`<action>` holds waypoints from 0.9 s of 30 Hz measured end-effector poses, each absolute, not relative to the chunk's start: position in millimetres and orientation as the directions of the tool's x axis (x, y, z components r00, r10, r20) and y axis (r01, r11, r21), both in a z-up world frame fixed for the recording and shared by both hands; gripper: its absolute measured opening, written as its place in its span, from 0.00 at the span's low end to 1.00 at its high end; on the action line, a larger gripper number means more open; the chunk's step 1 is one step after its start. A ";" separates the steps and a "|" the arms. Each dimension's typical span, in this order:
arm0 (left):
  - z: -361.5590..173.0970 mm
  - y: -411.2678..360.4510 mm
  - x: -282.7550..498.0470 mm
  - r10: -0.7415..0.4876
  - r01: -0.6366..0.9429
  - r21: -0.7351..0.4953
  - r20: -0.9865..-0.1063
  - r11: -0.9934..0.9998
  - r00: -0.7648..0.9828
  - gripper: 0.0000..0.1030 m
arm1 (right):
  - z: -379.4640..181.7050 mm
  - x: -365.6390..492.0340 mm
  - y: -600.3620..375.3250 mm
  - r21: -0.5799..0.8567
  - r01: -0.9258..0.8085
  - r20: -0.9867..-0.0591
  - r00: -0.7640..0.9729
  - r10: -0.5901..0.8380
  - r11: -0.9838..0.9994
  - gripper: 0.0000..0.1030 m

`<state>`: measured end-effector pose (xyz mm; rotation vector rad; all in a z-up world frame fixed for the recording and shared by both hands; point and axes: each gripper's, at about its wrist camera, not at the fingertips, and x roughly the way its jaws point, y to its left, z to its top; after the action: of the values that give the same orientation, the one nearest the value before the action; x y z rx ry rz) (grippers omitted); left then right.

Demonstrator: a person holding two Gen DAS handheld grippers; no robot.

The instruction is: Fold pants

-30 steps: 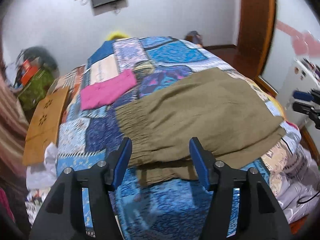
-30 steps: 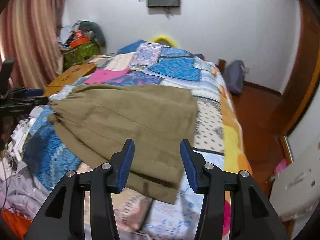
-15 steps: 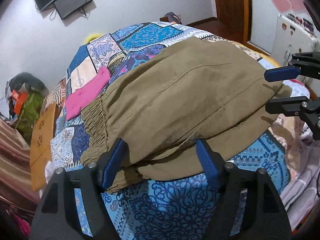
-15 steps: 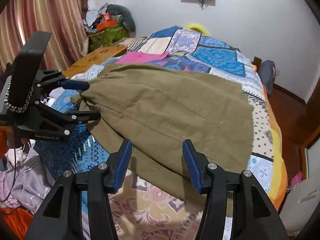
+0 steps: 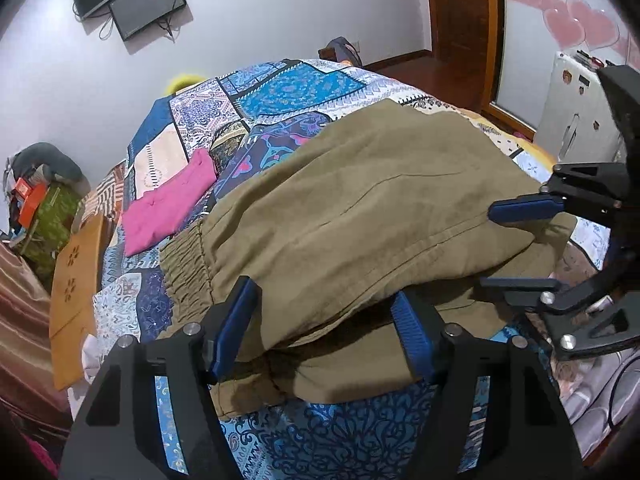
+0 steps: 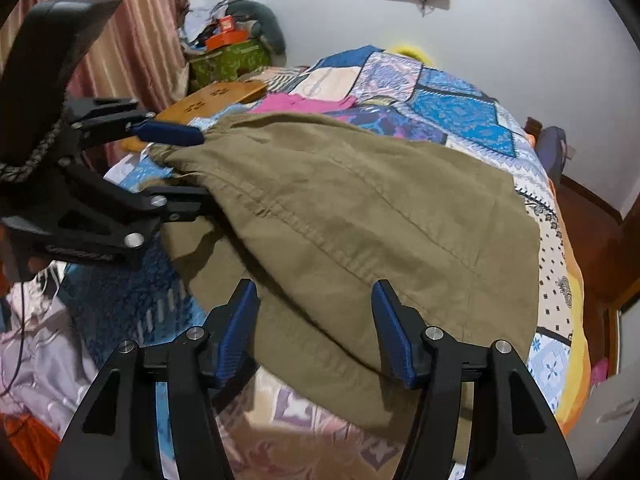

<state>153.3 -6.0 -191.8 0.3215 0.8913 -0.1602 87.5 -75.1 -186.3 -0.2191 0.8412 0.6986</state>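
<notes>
Both grippers had come in lower toward the olive pants (image 5: 360,208) since a second ago. I saw the left gripper (image 5: 326,332) unclenched, its jaws lately narrowing, straddling the near edge by the elastic waistband. My right gripper (image 6: 316,320) stood unclenched too, jaws just widening around the hem edge. Those pants lay folded on the patchwork bed (image 5: 304,88), beside a pink garment (image 5: 168,208).
</notes>
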 end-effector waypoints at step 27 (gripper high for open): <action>-196.3 -26.9 114.8 -0.081 0.344 0.179 -0.778 0.922 0.623 0.30 | -168.3 65.9 -94.8 0.161 -0.675 -0.703 0.433 0.564 0.720 0.07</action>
<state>114.8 -26.9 -196.3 0.3274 0.8682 -0.2487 65.9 -94.8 -168.3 -0.1522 0.8137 0.7752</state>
